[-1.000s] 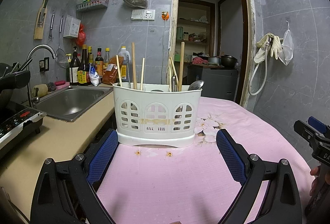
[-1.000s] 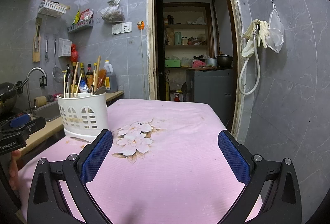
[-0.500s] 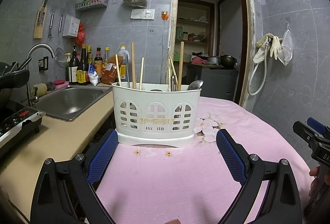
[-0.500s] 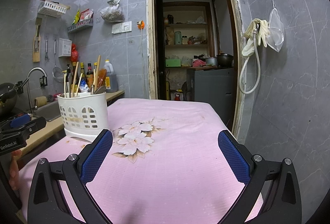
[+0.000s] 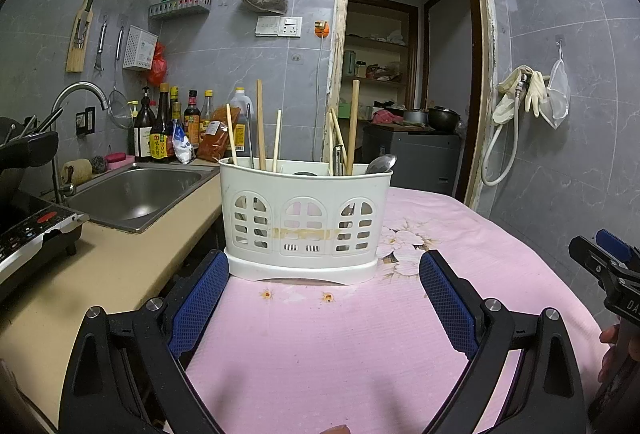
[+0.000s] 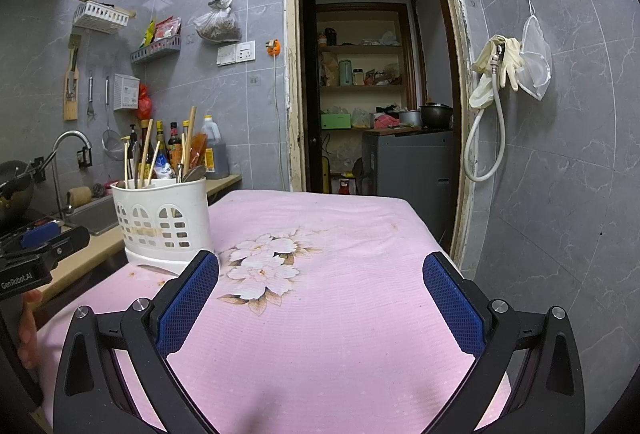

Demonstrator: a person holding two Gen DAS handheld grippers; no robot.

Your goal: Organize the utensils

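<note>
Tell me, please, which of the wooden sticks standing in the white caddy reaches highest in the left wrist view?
The stick in the left compartment of the white caddy: its tip stands slightly above that of the thicker stick on the right, and well above the paler chopsticks.

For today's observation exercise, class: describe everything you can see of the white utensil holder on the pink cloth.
The white utensil holder looks like plastic, curved-fronted, with three arched, window-like cut-outs and a yellowish stained band across its front. It stands upright on a wider white base on the pink tablecloth, near the edge beside the counter. Wooden chopsticks and a metal spoon stick up from it. Neither gripper touches it; both are open.
</note>
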